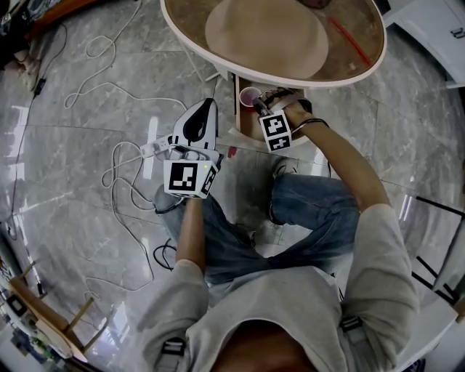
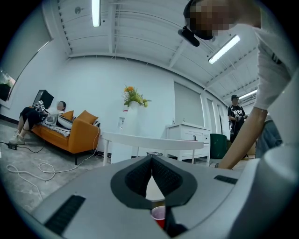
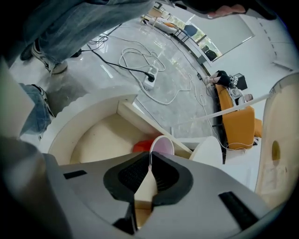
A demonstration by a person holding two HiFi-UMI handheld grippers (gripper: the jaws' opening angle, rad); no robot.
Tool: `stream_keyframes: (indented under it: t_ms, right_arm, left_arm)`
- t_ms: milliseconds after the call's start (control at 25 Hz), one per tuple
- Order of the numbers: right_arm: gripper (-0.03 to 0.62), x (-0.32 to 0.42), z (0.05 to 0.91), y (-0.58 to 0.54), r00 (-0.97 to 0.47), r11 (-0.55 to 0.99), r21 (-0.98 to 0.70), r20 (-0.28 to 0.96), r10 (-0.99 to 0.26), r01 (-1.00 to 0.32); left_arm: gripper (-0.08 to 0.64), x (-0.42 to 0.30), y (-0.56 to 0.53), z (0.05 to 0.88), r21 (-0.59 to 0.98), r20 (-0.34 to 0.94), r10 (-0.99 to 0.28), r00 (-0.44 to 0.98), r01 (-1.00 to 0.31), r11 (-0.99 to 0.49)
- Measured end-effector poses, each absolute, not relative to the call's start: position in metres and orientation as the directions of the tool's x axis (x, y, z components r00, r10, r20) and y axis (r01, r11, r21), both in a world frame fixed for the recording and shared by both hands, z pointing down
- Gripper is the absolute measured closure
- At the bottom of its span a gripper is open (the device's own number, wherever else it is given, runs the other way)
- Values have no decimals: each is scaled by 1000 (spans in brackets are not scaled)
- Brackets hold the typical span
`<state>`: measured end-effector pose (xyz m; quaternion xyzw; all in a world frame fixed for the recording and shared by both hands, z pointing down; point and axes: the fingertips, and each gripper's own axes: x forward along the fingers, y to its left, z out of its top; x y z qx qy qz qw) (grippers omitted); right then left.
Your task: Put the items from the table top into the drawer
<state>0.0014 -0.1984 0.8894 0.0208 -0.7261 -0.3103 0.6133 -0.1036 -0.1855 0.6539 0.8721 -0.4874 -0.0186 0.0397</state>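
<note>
Holding one red cup at the open drawer

**Hidden or unclear**
- Head view: the right hand-held gripper [image 1: 256, 106] and the hand behind it cover most of the drawer [image 1: 244, 125]. Only a strip of its front shows.
- Right gripper view: the jaws block the lower body of the red cup [image 3: 161, 145], so I cannot tell whether it rests on the drawer floor or hangs above it.
- The far side of the round worktop [image 1: 185, 22] is cut off by the top edge of the head view.
- A thin red stick [image 1: 349, 40] lies on the worktop. It is too small to identify.

**Counts**
- One cup, one drawer, two hand-held grippers.
- On the worktop: one large beige disc [image 1: 265, 36] and the one red stick.

**Containers**
- The drawer is pulled out under the worktop edge. Its visible floor is plain beige board.
- The cup sits within the drawer opening, close to the far wall. Its mouth is tilted toward the camera and its inside is pale.

**Grippers**
- Right: the jaws are nearly together, pinching the thin rim of the cup.
- The left hand-held gripper [image 2: 152, 161] has its jaw tips touching with nothing between them. It is held level beside the drawer.
</note>
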Motion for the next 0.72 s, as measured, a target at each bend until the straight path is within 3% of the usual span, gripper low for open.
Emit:
stream_keyframes:
  t_ms: [120,400,600,720]
  right_arm:
    - [491,5,891,-196,-237,831,450,890,-389,327]
    - [437,13,892,-186,-223,856,406,910,-348,320]
    - [431,8,883,-176,-246,864,399,910,-334,307]
    - [472,-1,862,-168,-302,855,426,891,-340,296]
  left_arm:
    - [544,-102,-185,653,85,0,-849,528,-846,-526]
    - [543,-102,-185,651,88,-3,-851,525,-848,-523]
    - [543,-100,-183,649,91,-7,-847,532,-843,-530]
    - [544,-100,-183,648,94,-10,-845,535,-841,-533]
